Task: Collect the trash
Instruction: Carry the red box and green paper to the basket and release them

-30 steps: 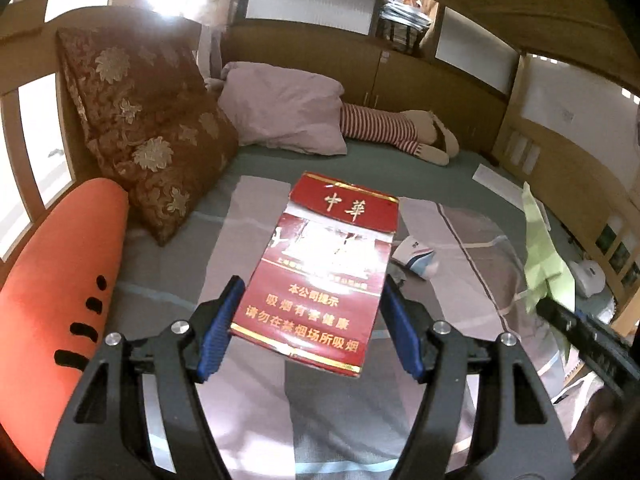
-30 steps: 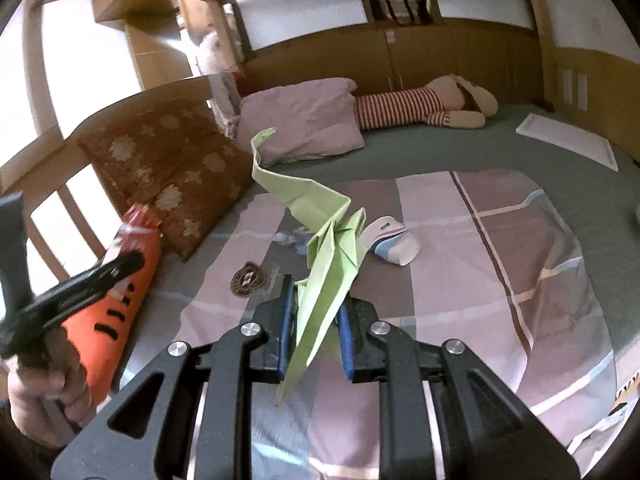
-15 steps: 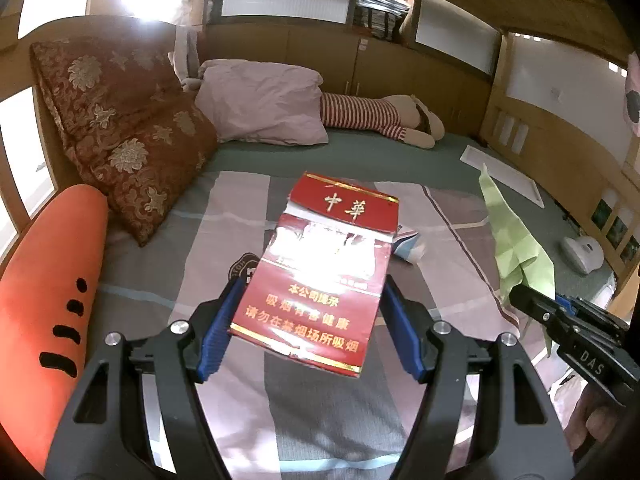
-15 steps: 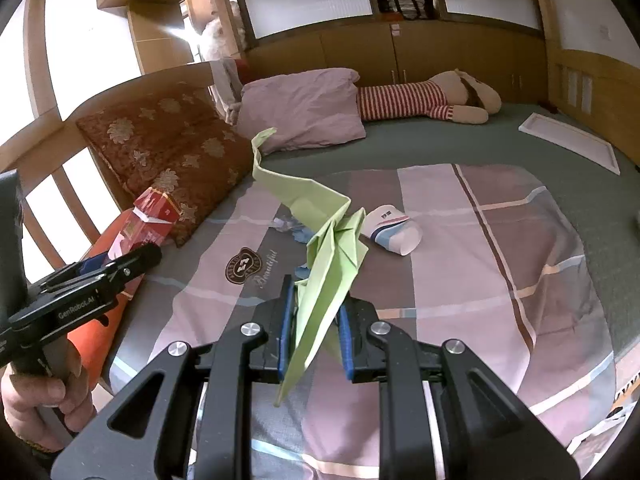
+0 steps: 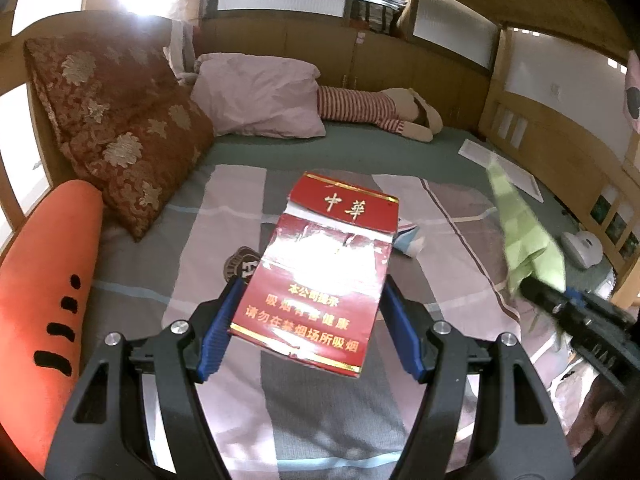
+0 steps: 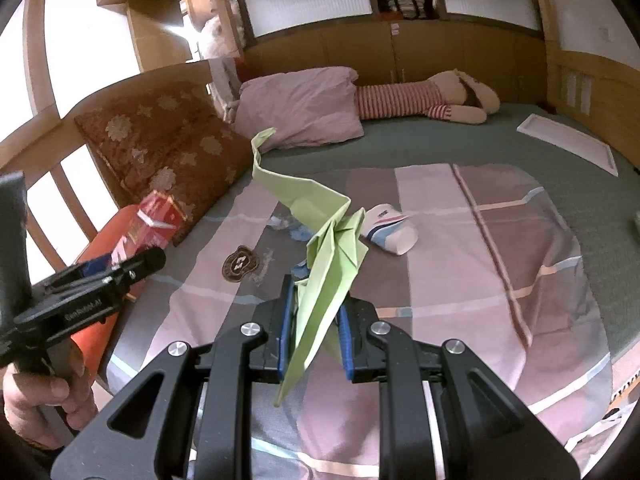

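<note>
Both claws have pulled back from the bed over the last second, so more of the blanket shows and the right claw with its paper now sits further into the left wrist view.

Room: wood-panelled walls, frosted windows up high, wooden rail along the left side. Bed (image 6: 460, 152) with a green sheet fills most of both views. Striped pink-grey blanket (image 6: 460, 280) covers its near part, with a round brown badge (image 6: 240, 269) printed on it. Red floral cushion (image 5: 116, 132) leans on the rail, pink pillow (image 5: 260, 100) beside it, striped plush toy (image 6: 420, 100) lying along the back wall. Orange carrot pillow (image 5: 44, 280) at the left edge. White flat board (image 6: 568, 142) on the sheet at far right.

Left claw (image 5: 312, 328): blue pads clamped on both edges of a red cigarette pack (image 5: 324, 268), flattened, lid flipped open, held above the blanket. Right claw (image 6: 314, 332): nearly closed, pinching a folded green paper (image 6: 328, 256) that sticks up and forward, also off the bed.

Small white-blue crumpled item (image 6: 390, 230) lies on the blanket past the paper, well apart from both claws; a bit of blue-white scrap (image 6: 288, 226) near it, too blurred to identify.
</note>
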### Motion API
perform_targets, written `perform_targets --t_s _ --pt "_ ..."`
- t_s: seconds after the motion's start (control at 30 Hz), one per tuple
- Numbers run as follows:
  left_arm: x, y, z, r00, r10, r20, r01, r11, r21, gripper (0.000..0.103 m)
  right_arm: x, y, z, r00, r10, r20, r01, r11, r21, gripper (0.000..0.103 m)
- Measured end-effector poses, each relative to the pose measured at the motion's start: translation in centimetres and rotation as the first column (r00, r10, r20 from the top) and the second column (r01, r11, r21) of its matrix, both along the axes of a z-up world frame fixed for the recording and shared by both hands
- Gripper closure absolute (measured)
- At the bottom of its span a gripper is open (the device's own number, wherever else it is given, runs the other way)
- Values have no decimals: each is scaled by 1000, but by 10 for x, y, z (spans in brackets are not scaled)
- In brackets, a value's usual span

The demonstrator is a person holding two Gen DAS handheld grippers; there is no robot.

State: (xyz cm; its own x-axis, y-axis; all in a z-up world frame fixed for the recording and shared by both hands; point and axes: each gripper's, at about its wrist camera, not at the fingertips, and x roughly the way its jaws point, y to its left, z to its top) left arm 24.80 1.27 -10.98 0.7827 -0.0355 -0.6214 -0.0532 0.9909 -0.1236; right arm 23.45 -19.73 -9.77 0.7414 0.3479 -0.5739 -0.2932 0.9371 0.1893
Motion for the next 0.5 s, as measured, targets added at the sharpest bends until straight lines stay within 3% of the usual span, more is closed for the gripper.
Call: perform_targets --t_s 0.17,0.3,0.5 --pt "-2 -13 -1 998 -56 9 56 998 1 34 -47 -55 19 992 -96 80 92 995 45 82" --pt "-5 -23 -3 996 -93 2 92 996 9 34 -101 -125 20 968 -232 97 233 972 -1 82" --pt "-8 -39 -3 989 -150 9 149 989 24 34 -168 -231 -22 875 -483 -6 478 868 -134 82"
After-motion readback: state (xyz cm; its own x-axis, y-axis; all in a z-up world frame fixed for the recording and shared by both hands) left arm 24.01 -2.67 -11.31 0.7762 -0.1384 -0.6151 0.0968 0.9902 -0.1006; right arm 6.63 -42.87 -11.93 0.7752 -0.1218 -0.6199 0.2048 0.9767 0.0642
